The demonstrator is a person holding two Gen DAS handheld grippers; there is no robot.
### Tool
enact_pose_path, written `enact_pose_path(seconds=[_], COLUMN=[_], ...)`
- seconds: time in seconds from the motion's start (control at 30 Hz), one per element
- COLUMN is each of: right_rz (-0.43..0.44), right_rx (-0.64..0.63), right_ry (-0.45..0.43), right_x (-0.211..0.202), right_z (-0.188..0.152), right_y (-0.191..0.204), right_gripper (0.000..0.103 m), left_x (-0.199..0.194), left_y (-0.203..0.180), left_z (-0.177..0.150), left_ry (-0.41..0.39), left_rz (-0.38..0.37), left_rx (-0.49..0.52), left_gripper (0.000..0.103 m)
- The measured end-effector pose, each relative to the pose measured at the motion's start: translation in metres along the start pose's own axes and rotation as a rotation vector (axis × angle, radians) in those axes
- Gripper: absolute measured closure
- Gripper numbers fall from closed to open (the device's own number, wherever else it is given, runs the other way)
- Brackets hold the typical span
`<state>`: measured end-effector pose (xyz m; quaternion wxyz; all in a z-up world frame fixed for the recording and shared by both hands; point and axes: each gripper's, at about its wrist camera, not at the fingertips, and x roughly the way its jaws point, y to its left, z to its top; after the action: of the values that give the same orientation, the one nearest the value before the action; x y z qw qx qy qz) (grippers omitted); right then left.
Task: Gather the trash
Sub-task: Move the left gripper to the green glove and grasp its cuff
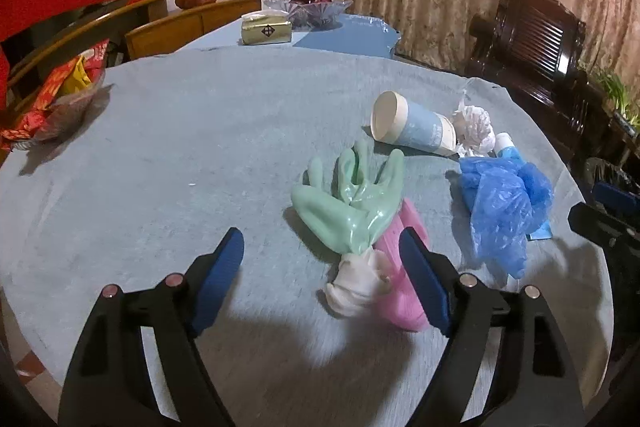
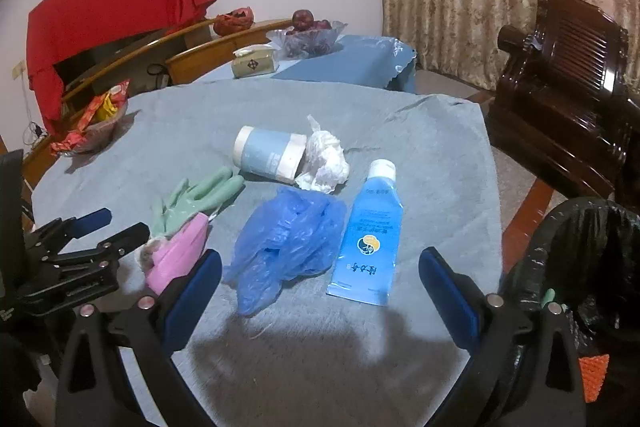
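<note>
On the grey-blue cloth of the table (image 1: 168, 155) lies a green rubber glove (image 1: 352, 199) with a white cuff, draped over a pink glove (image 1: 394, 267). My left gripper (image 1: 322, 241) is open just in front of them, the cuff lying between its blue pads, untouched. A blue-and-white paper cup (image 1: 412, 127) lies on its side beside crumpled white tissue (image 1: 474, 129). My right gripper (image 2: 320, 259) is open and empty, over a crumpled blue plastic bag (image 2: 288, 239) and a blue pouch (image 2: 370, 239) with a white cap. A bin with a black liner (image 2: 580, 247) stands at the right.
A dish of red and yellow wrappers (image 1: 60, 99) sits at the table's left edge. Behind are a tissue box (image 1: 266, 29), a glass fruit bowl (image 1: 308, 9) and wooden chairs (image 1: 168, 31). A dark wooden armchair (image 2: 568, 75) and curtains stand to the right.
</note>
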<state>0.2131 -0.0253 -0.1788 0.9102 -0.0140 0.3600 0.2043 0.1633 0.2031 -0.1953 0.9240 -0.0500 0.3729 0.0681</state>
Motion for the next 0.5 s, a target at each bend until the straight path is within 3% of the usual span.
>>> enact_pose_path(seconds=[0.27,0.5], right_rz=[-0.003,-0.001], right_rx=[-0.002,-0.005], right_ry=[0.011,0.020], right_x=[0.009,0.014], right_z=[0.002,0.001], right_y=[-0.002,-0.003], right_gripper=[0.006,0.006], left_x=[0.022,0.029], left_y=[-0.004,0.002], left_z=[0.005,0.003], left_ry=[0.045,0.064], left_rz=[-0.025,-0.106], left_rx=[-0.013,-0.055], left_gripper=[0.033,0.069])
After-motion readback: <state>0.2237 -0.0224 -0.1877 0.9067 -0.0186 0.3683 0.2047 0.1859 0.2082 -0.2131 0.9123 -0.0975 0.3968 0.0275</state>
